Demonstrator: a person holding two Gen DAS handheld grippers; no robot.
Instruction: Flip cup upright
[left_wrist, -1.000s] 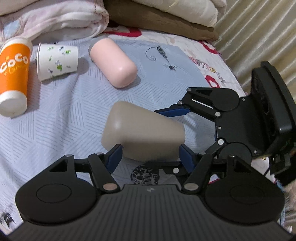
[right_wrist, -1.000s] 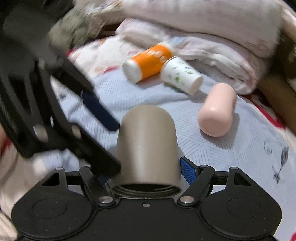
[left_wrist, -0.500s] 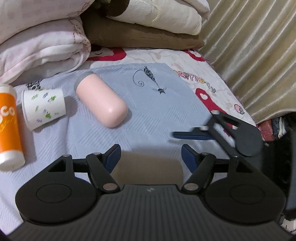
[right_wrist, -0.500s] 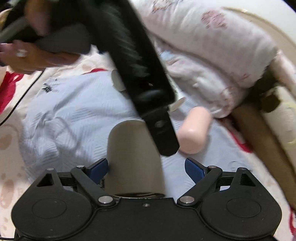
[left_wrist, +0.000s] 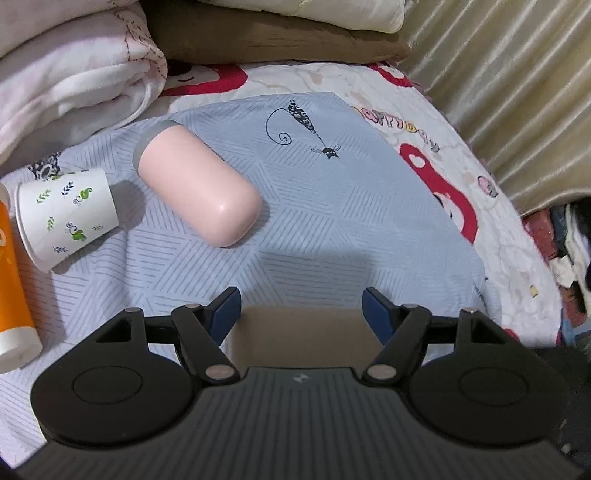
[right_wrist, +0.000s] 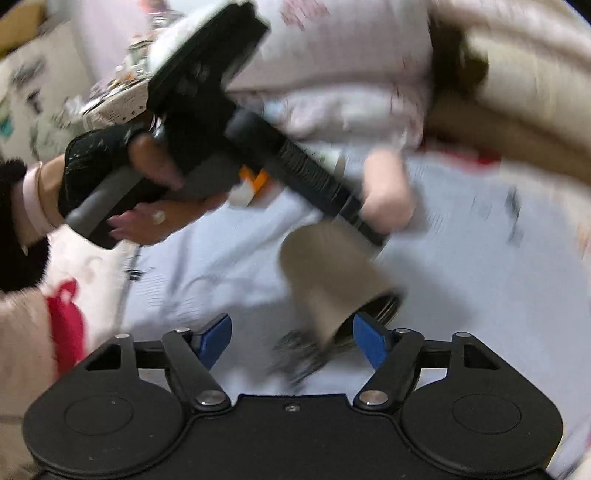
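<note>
The taupe cup (left_wrist: 301, 334) sits low between my left gripper's (left_wrist: 301, 308) wide-open blue fingertips (left_wrist: 225, 308), mostly hidden by the gripper body. In the blurred right wrist view the same cup (right_wrist: 332, 277) lies tilted on the blue-grey cloth (right_wrist: 221, 266), mouth toward the camera, beside the right fingertip (right_wrist: 367, 341). My right gripper (right_wrist: 291, 339) is open and holds nothing. The left gripper's body (right_wrist: 221, 110), held in a hand, reaches down to the cup from the upper left.
A pink cup (left_wrist: 197, 184), a white leaf-print paper cup (left_wrist: 66, 218) and an orange bottle (left_wrist: 11, 295) lie on their sides on the cloth. Folded blankets (left_wrist: 74, 74) are stacked behind. A curtain (left_wrist: 517, 92) hangs at the right.
My right gripper has let go of the taupe cup and pulled back. The cup has tipped to the right. My left gripper moved over it, jaws staying open.
</note>
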